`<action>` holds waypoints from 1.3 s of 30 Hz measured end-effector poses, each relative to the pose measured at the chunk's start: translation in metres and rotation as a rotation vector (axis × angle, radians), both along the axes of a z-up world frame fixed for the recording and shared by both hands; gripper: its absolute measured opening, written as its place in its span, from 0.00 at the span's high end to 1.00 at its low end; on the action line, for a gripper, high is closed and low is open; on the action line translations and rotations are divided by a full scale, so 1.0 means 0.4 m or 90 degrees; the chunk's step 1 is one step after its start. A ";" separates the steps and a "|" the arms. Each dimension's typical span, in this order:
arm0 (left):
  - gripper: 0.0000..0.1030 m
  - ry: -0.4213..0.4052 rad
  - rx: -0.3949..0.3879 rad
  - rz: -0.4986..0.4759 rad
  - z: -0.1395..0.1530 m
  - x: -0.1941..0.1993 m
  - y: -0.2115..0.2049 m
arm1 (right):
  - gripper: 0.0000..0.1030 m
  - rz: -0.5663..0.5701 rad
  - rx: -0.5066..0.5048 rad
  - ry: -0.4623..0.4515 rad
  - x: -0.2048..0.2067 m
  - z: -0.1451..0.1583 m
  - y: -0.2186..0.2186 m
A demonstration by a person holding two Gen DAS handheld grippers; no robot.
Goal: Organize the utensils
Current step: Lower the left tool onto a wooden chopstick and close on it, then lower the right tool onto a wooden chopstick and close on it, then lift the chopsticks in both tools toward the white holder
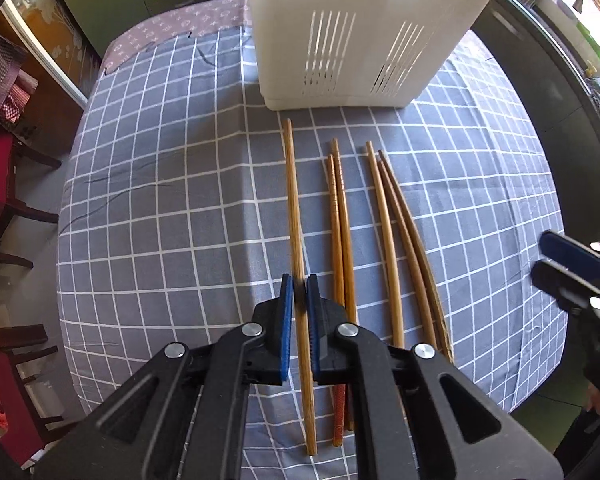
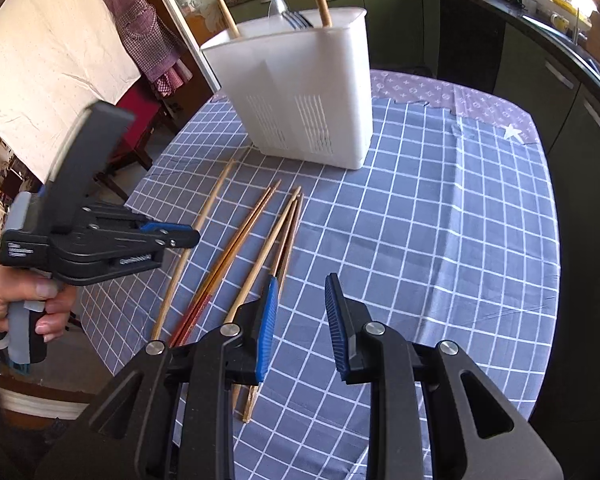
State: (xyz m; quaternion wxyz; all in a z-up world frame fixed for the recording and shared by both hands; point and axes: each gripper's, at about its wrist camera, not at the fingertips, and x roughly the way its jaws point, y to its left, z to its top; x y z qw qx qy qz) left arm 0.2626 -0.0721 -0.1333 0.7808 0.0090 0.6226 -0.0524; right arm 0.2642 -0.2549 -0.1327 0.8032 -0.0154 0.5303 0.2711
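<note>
Several wooden chopsticks lie side by side on the checked tablecloth [image 1: 160, 200] in front of a white slotted utensil holder [image 1: 352, 28]. My left gripper [image 1: 300, 284] hovers over the leftmost single chopstick [image 1: 294, 200], its jaws narrowly apart, one on each side of it, not clearly clamped. To its right lie a red-ended pair [image 1: 340, 220] and three more chopsticks [image 1: 396, 232]. My right gripper [image 2: 302, 284] is open and empty above the cloth, just right of the chopsticks [image 2: 284, 224]. The holder [image 2: 300, 88] has utensils standing in it. The left gripper also shows in the right wrist view [image 2: 180, 238].
Dark chairs [image 1: 16, 208] stand left of the table. Kitchen counters and cabinets [image 2: 540, 60] run along the back and right. A purple mat [image 2: 440, 88] lies under the cloth at the far edge. The right gripper shows at the right edge of the left wrist view [image 1: 556, 256].
</note>
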 end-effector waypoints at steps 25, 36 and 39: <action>0.93 -0.196 -0.057 -0.032 0.160 -0.182 0.076 | 0.91 0.035 -0.152 0.097 0.105 -0.151 0.192; 0.93 -0.200 -0.059 -0.042 0.161 -0.195 0.077 | 0.90 0.035 -0.199 0.090 0.116 -0.174 0.282; 0.93 -0.200 -0.056 -0.044 0.161 -0.196 0.076 | 0.91 0.034 -0.197 0.078 0.105 -0.177 0.288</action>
